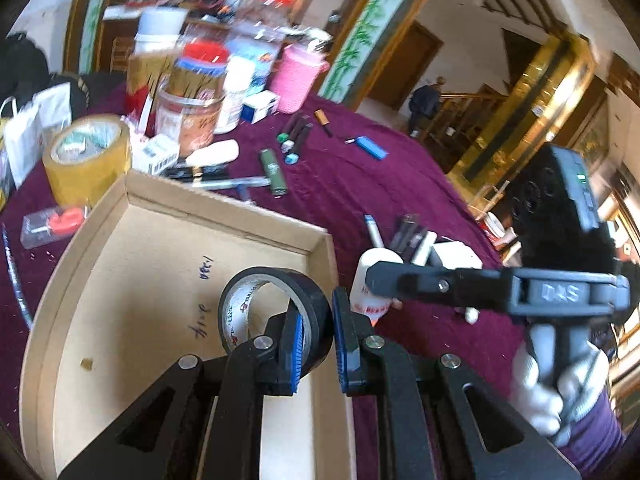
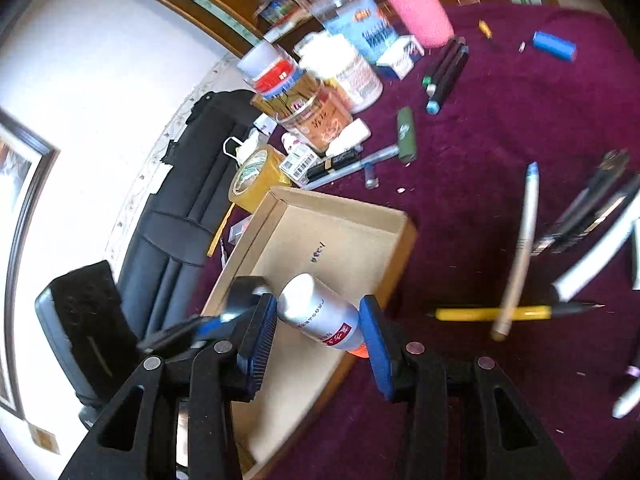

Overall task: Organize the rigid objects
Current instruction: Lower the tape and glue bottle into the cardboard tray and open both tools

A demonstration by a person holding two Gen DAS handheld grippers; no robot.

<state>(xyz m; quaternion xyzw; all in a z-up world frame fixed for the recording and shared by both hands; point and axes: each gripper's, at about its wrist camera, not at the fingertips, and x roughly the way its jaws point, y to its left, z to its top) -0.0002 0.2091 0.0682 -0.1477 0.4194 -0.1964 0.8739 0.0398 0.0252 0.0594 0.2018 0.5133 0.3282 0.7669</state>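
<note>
In the left wrist view, our left gripper [image 1: 314, 346] sits at lower centre, clamped on the black tape roll [image 1: 276, 312]: one blue pad is inside the ring, the other outside, pinching its wall. The roll hangs over the right part of the cardboard tray [image 1: 132, 280], which fills the lower left on the purple cloth [image 1: 400, 184]. At right, our right gripper [image 1: 374, 280] comes in from the side with a white bottle [image 1: 370, 284] at its tip, just beyond the tray's right wall. To place the roll well, we judge it best to lower it until it rests on the tray floor before parting the pads, and to keep it clear of the wall so the bottle has room. In the right wrist view, the right gripper [image 2: 318, 330] at lower centre is closed on the white bottle [image 2: 320, 314], pads pressing both its sides, the bottle tilted over the near corner of the tray [image 2: 340, 236]. The tape roll [image 2: 248, 288] shows blurred at the left pad. Pens lie scattered at right.
</note>
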